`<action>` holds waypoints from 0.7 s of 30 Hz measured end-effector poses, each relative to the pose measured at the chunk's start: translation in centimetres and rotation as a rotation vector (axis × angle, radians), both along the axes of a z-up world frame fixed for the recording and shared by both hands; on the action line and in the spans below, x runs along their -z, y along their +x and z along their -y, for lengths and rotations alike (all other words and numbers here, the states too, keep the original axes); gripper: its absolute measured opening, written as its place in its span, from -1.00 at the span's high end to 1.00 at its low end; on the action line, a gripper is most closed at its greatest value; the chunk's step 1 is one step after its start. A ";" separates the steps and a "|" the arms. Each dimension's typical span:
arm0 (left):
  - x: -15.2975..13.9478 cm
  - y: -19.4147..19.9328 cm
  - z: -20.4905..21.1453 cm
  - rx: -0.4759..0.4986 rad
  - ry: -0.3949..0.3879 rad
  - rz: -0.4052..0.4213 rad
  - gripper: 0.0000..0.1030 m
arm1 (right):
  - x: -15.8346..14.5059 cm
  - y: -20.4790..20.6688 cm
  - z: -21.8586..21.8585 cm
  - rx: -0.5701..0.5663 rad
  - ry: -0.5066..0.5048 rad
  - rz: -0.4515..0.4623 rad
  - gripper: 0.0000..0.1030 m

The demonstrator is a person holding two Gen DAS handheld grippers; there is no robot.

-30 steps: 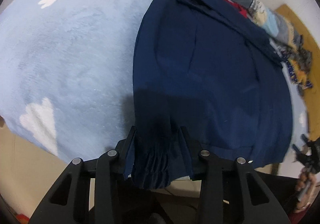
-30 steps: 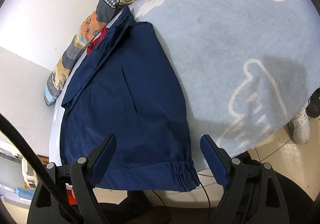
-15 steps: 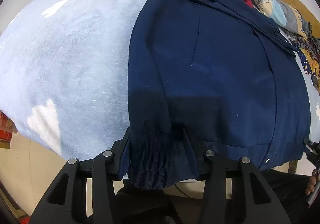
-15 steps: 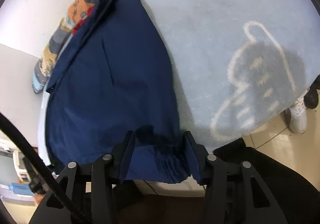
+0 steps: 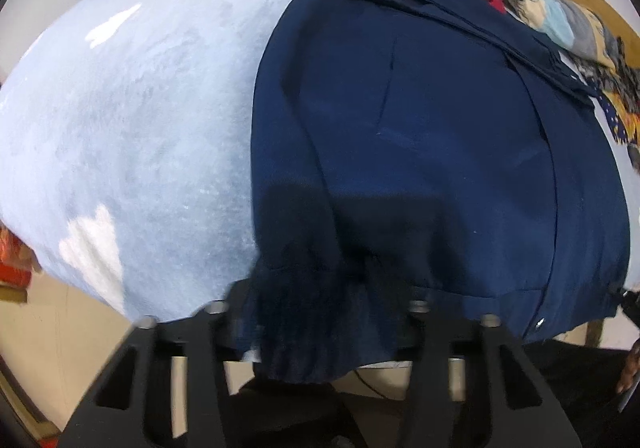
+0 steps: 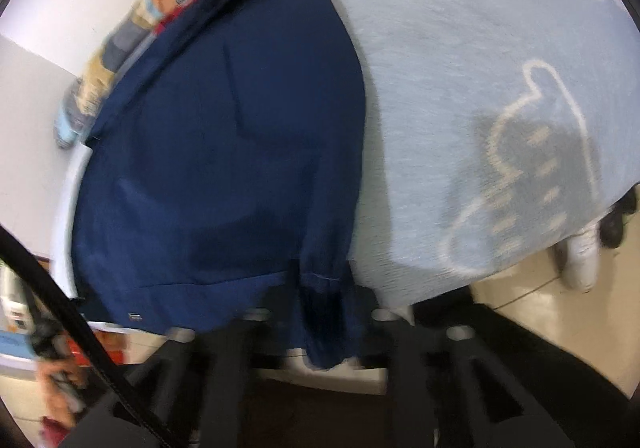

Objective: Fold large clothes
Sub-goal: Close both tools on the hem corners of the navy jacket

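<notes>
- Pale blue bed cover fills both my views.
- My left gripper has just been closing, jaws now clamped on the navy jacket cuff.
- My right gripper has closed likewise on the other cuff.
- Beyond, the jacket lies flat towards the patterned quilt.

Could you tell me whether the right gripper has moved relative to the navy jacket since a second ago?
Yes. The right gripper has come in over the navy jacket's near corner, its jaws closing onto the gathered cuff.
</notes>
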State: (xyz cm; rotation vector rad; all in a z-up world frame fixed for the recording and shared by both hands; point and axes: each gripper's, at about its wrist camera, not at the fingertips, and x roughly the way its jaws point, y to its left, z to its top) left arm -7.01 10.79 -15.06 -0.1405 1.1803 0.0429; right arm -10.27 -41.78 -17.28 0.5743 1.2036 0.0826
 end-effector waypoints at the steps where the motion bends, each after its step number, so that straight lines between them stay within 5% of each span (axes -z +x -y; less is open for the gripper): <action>1: -0.4 -0.1 0.1 0.012 0.000 0.014 0.45 | -0.3 -0.1 0.2 0.011 0.021 0.014 0.66; 5: -1.9 -0.6 0.0 0.037 -0.025 0.081 0.50 | -2.2 -1.0 0.7 0.017 0.180 0.140 0.67; 10: -3.5 -0.9 -1.1 0.026 -0.093 0.148 0.50 | -4.8 -1.5 0.2 -0.027 0.199 0.272 0.67; 21: -0.8 -0.5 -0.4 0.008 0.001 0.025 0.48 | -1.3 -0.6 0.1 0.033 0.133 0.090 0.51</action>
